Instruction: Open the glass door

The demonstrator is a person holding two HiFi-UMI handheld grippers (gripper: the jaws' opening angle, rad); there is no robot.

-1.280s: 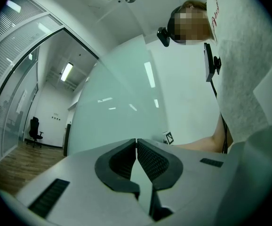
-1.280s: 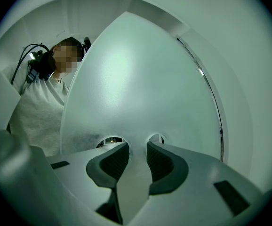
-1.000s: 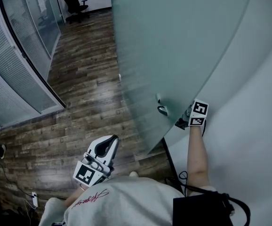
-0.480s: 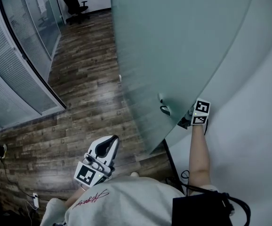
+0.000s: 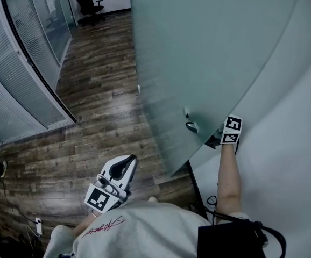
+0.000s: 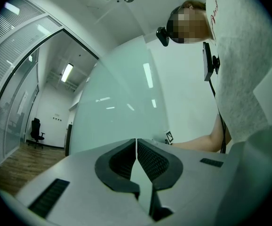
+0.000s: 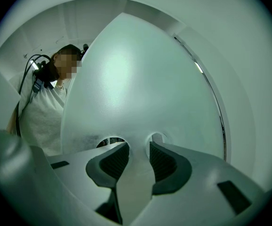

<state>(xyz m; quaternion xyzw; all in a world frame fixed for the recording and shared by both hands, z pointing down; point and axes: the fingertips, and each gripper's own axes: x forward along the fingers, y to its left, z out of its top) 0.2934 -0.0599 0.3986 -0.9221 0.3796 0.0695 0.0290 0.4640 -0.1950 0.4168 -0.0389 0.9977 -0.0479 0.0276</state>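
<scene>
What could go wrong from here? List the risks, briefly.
1. The right gripper has its jaws apart, facing the frosted glass door and clamped on nothing. A push could slide off the smooth glass.
2. The person's right forearm reaches through the gap between the door's edge and the white wall. If the door swings back, it could pinch the arm.

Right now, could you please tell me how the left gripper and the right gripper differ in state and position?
The left gripper's jaws are together with nothing between them; the right gripper's jaws stand apart. The left gripper is held by the person's body over the wooden floor, clear of the glass door; the right gripper is at the door's edge, beside its handle. Both carry a square-marker cube.
</scene>
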